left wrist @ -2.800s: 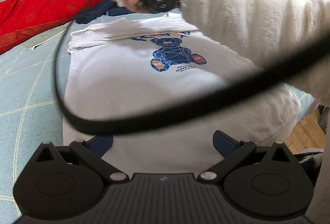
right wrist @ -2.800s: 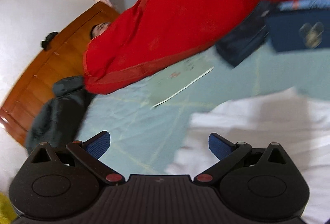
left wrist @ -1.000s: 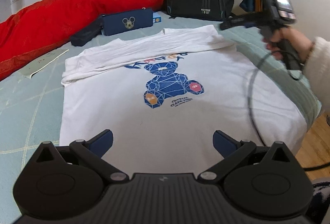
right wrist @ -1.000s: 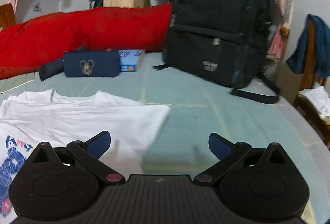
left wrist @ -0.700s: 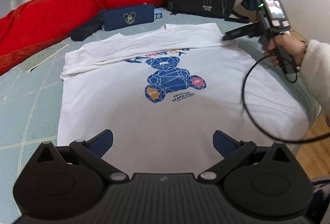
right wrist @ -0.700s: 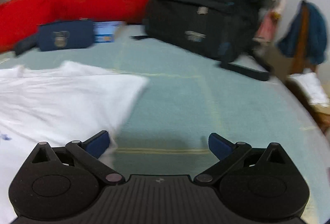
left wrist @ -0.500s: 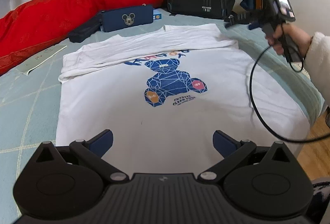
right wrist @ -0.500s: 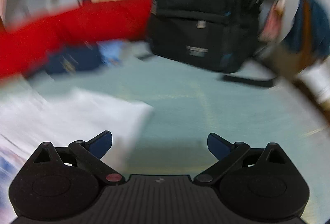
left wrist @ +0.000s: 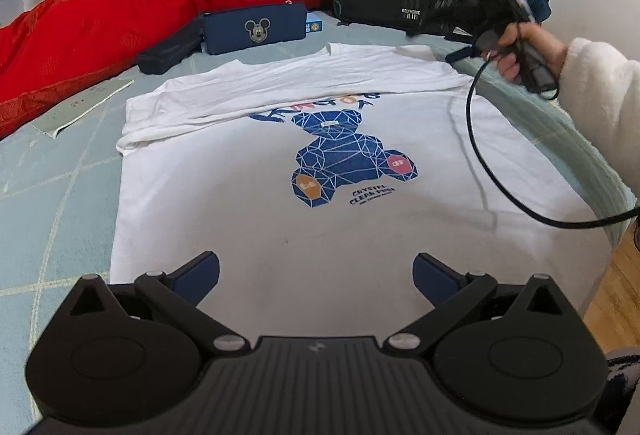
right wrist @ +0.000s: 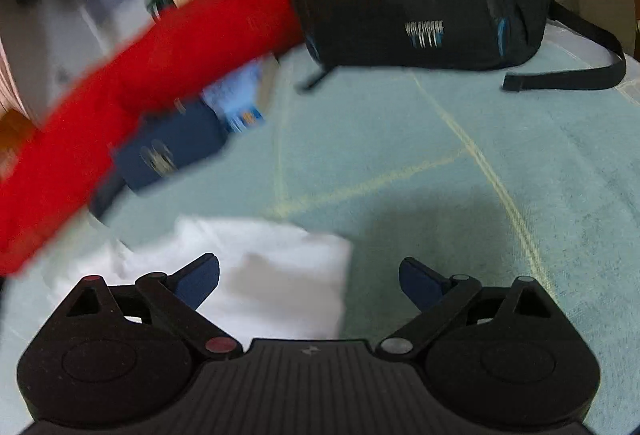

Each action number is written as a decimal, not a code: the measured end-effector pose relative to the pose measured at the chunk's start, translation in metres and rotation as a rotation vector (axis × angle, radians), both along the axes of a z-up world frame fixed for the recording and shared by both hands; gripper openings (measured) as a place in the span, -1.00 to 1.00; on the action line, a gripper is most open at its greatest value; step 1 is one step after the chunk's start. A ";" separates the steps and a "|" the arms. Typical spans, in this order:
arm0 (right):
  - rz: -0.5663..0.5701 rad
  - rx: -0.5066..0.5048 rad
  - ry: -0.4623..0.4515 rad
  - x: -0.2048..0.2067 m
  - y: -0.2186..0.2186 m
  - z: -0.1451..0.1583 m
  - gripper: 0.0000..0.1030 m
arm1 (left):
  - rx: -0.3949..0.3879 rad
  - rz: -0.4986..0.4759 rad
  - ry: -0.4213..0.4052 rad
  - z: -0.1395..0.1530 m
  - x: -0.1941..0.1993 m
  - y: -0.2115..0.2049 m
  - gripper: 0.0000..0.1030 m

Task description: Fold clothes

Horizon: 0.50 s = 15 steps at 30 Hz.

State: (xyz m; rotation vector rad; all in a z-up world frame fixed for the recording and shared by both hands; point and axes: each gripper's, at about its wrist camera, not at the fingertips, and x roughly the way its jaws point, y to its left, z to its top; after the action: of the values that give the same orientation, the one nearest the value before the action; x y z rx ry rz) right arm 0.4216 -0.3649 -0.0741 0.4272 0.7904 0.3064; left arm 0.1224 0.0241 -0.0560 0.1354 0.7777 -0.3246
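Soft, even indoor light is filling the left view, which is staying sharp but bowing at its edges. Motion blur is smearing the right view, where a shadow is darkening the bed point(right wrist: 440, 211).

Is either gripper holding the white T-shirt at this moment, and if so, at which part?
Neither. The left gripper and the right gripper are open, with only the white T-shirt and bed below them.

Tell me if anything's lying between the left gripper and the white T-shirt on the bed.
Nothing visible blocks it. The left gripper is open right over the near hem of the white T-shirt. Only the black cable from the right hand hangs over the shirt's right side.
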 end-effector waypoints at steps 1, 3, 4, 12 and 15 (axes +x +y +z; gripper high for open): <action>0.015 0.033 -0.020 -0.006 0.001 0.008 0.97 | -0.002 -0.001 -0.002 0.000 0.001 0.000 0.98; 0.073 0.093 -0.026 -0.018 0.006 0.017 1.00 | -0.004 -0.003 -0.004 0.000 0.002 0.000 0.98; 0.113 0.122 -0.016 -0.024 0.011 0.017 1.00 | -0.004 -0.004 -0.005 0.001 0.002 -0.001 0.98; 0.124 0.037 0.106 -0.052 0.014 -0.017 0.99 | -0.007 0.006 0.002 -0.002 -0.002 0.006 0.98; 0.112 0.022 0.063 -0.059 0.013 0.001 1.00 | -0.007 0.020 -0.005 -0.001 -0.001 0.011 0.98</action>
State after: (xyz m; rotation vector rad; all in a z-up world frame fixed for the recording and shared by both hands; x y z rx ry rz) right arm 0.3623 -0.3516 -0.0731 0.4151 0.8751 0.4078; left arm 0.1213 0.0347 -0.0565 0.1216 0.7720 -0.3075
